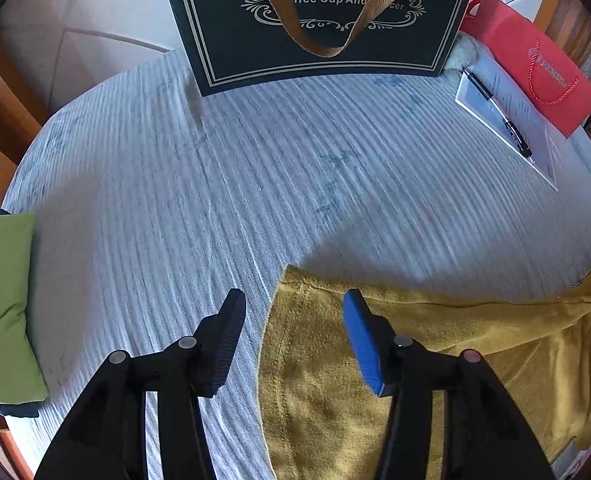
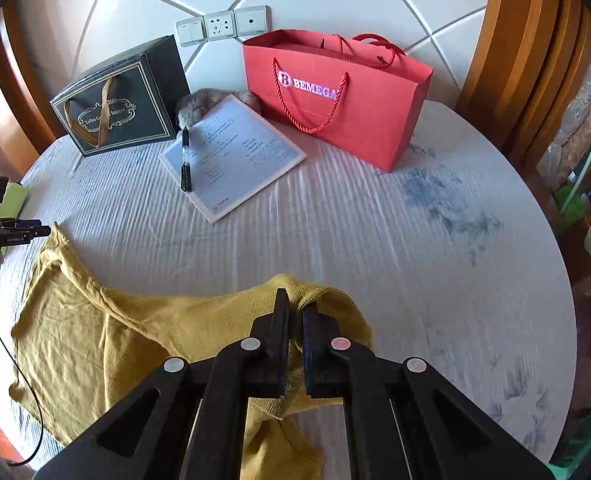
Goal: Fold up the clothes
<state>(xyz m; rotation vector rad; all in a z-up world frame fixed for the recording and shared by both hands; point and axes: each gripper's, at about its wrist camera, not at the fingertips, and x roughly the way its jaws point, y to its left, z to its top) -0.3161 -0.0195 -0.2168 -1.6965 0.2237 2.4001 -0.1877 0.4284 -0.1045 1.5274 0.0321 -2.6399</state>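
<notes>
A mustard-yellow garment [image 1: 375, 360] lies spread on the pale striped tablecloth [image 1: 255, 180]. My left gripper [image 1: 293, 300] is open above the garment's left edge, with one finger over the bare cloth and the blue-padded finger over the fabric. My right gripper [image 2: 295, 308] is shut on a bunched fold of the yellow garment [image 2: 135, 340] at its right end. The left gripper also shows in the right wrist view [image 2: 35, 232], at the garment's far left corner.
A dark gift bag [image 1: 319, 20] and a red paper bag [image 2: 335, 96] stand at the table's back. A paper with a pen [image 2: 231, 152] lies between them. A folded green cloth [image 1: 3, 304] sits at the left edge.
</notes>
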